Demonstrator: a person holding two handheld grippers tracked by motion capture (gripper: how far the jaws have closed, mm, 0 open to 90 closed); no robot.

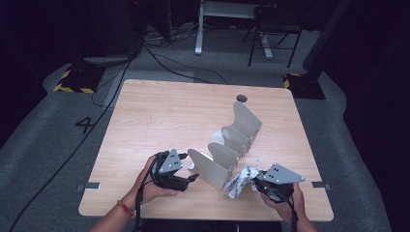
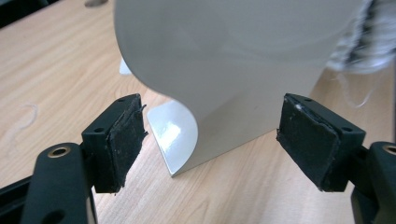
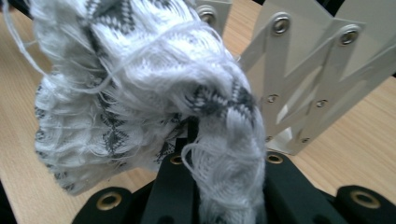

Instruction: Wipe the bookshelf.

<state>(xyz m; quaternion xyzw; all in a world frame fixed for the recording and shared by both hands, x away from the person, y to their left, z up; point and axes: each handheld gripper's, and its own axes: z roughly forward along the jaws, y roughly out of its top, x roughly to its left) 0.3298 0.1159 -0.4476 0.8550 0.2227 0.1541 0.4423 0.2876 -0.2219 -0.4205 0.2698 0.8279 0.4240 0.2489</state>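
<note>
The sock (image 1: 241, 180) is clamped in the right gripper (image 1: 265, 185) by the rack (image 1: 227, 150) near the table's (image 1: 159, 111) front edge. The left gripper (image 1: 189, 169) gapes wide, empty — loose threads could be snagged on a divider, or the rack nudged.

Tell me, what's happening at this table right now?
A person works at a wooden table with a gripper in each hand. The right gripper is shut on a white and grey knitted cloth, held beside the near end of a grey expandable rack with curved dividers. The left gripper is open at the rack's near end, its pads apart on either side of the first divider, not touching it.
</note>
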